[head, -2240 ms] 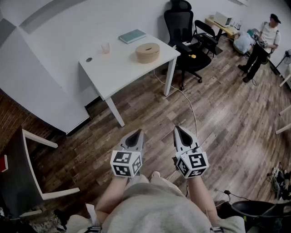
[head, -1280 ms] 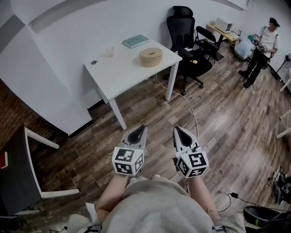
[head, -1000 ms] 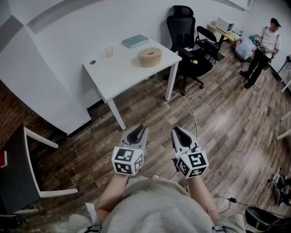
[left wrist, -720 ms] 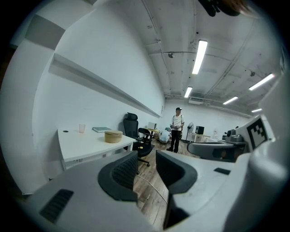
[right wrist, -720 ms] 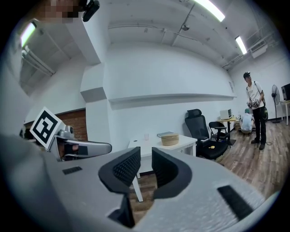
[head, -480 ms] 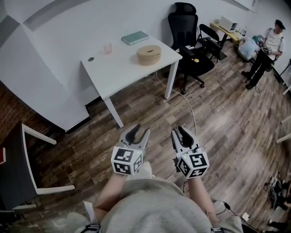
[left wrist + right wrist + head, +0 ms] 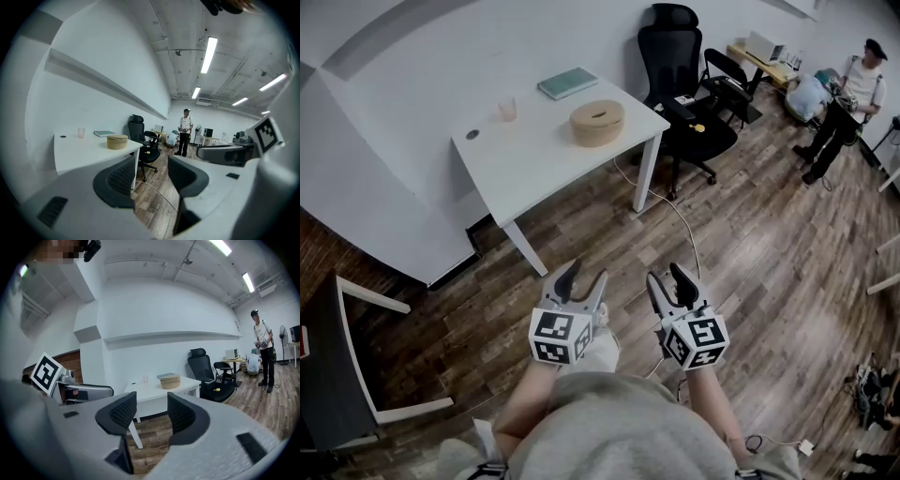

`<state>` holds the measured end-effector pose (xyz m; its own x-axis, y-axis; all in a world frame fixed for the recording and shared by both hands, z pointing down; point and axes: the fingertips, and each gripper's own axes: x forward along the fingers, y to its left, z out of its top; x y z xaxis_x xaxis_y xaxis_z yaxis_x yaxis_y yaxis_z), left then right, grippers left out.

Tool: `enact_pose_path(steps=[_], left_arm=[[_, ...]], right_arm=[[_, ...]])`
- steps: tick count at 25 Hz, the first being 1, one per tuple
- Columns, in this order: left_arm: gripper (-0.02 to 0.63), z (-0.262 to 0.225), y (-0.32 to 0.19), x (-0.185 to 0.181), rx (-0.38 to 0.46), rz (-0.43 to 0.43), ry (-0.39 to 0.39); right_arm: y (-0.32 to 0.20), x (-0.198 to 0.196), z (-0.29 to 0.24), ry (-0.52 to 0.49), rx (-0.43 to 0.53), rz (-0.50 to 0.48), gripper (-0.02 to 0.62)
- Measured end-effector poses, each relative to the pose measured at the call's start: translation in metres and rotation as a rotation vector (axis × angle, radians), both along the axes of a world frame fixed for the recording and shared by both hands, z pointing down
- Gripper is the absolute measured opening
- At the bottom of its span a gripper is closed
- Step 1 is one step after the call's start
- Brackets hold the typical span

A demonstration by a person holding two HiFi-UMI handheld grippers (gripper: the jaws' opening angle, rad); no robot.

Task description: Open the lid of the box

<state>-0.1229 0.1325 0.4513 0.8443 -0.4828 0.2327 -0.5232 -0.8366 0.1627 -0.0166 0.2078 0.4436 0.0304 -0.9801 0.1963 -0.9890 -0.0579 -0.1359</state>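
A round tan box with its lid on (image 7: pixel 597 122) stands near the right end of a white table (image 7: pixel 534 155), well ahead of me. It also shows as the box (image 7: pixel 117 141) in the left gripper view and the box (image 7: pixel 170 381) in the right gripper view. My left gripper (image 7: pixel 580 281) and right gripper (image 7: pixel 672 279) hang side by side above the wood floor, far short of the table. Both have their jaws opening, with nothing between them.
On the table lie a green book (image 7: pixel 567 82), a clear cup (image 7: pixel 507 110) and a small dark disc (image 7: pixel 472 134). A black office chair (image 7: pixel 680 70) stands right of the table, and a cable (image 7: pixel 689 220) runs across the floor. A person (image 7: pixel 848 94) stands far right.
Both grippers' jaws have spread apart from nearly closed. The head view has shifted slightly, so the table sits a little further left.
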Motion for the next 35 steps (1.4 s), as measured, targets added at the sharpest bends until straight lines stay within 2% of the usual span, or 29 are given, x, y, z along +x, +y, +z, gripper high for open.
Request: enact_pose_path(steps=[12, 21, 35], left_arm=[[0.23, -0.002, -0.114, 0.049, -0.005, 0.008, 0.005], [0.235, -0.005, -0.19, 0.088, 0.003, 0.022, 0.003], [0.244, 0.003, -0.292, 0.121, -0.007, 0.014, -0.011]], right_arm=[[-0.113, 0.046, -0.015, 0.036, 0.001, -0.015, 0.245], [-0.188, 0.084, -0.02, 0.033, 0.01, 0.0, 0.252], [-0.294, 0.115, -0.018, 0.046, 0.002, -0.037, 0.265]])
